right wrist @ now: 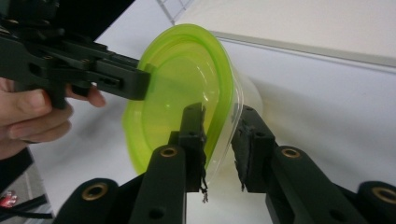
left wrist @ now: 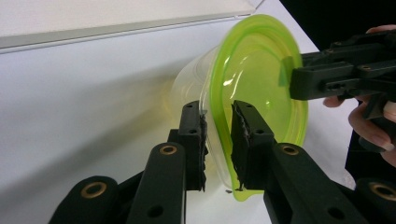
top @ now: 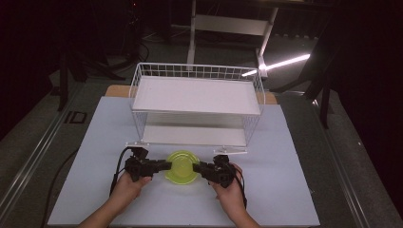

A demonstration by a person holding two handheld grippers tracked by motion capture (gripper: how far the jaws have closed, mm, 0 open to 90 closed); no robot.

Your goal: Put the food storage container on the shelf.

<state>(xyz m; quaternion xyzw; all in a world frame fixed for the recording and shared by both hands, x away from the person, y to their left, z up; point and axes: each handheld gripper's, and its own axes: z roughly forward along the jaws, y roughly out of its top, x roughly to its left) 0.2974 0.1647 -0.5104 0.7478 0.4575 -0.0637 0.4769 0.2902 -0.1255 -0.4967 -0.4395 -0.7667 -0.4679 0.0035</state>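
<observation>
One clear container with one lime-green lid (top: pixel 181 166) sits on the desk (top: pixel 285 180), just in front of the one white wire shelf rack (top: pixel 197 102) with two shelves. Two tongs on it: left tongs (top: pixel 164 166) at the lid's 9 o'clock, right tongs (top: pixel 198 167) at 3 o'clock. Left gripper view: left tongs (left wrist: pixel 218 135) straddle the lid rim, narrow gap, pads close on it; firm clamp can't be confirmed. Right gripper view: right tongs (right wrist: pixel 219 137) likewise straddle the rim, slightly apart.
</observation>
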